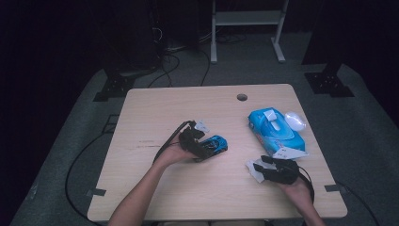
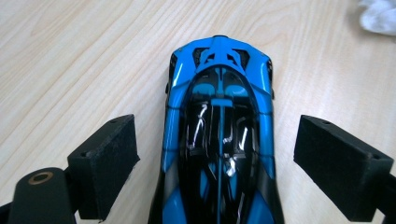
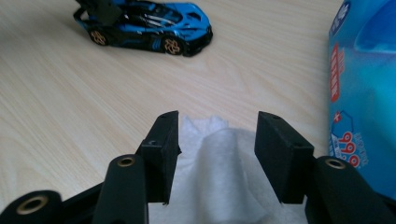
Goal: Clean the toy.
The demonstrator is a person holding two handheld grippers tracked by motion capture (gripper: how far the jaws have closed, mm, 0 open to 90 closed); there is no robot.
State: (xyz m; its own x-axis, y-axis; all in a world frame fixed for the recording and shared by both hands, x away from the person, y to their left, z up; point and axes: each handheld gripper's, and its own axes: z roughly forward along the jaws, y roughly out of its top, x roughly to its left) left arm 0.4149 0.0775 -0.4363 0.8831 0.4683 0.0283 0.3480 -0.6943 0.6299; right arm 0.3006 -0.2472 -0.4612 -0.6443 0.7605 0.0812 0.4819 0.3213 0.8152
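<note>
From above, I see a pale wooden table [image 1: 155, 188]. My left gripper [image 1: 203, 149] sits near the table's middle, with a blue and black toy car [image 1: 215, 143] lying between its jaws. Well to the right of the car lies a blue pack of wet wipes [image 1: 275, 132], its lid flipped open. Nearer my edge of the table than the pack, and just beside it, my right gripper [image 1: 259, 167] rests over a crumpled white wipe [image 1: 255, 173]. My left hand is by far the nearer one to the car.

Looking along my left gripper [image 2: 217, 154], the toy car [image 2: 219, 135] lies straight ahead, its long axis running away from me in line with the jaws. The jaws stand wide, and a strip of bare table shows between each black pad and the car's sides, so nothing is gripped. The car is glossy, bright blue over black, with a dark cockpit. Far off beyond the car to the right is a scrap of white wipe [image 2: 380, 16].

Looking along my right gripper [image 3: 217, 154], the jaws are partly apart with the wipe [image 3: 219, 172] rising between them; the pads do not seem to press it. The car [image 3: 144, 25] lies side-on, well ahead and to the left of the wipe, gold wheels showing. The blue pack [image 3: 364, 98] stands close on the right.
</note>
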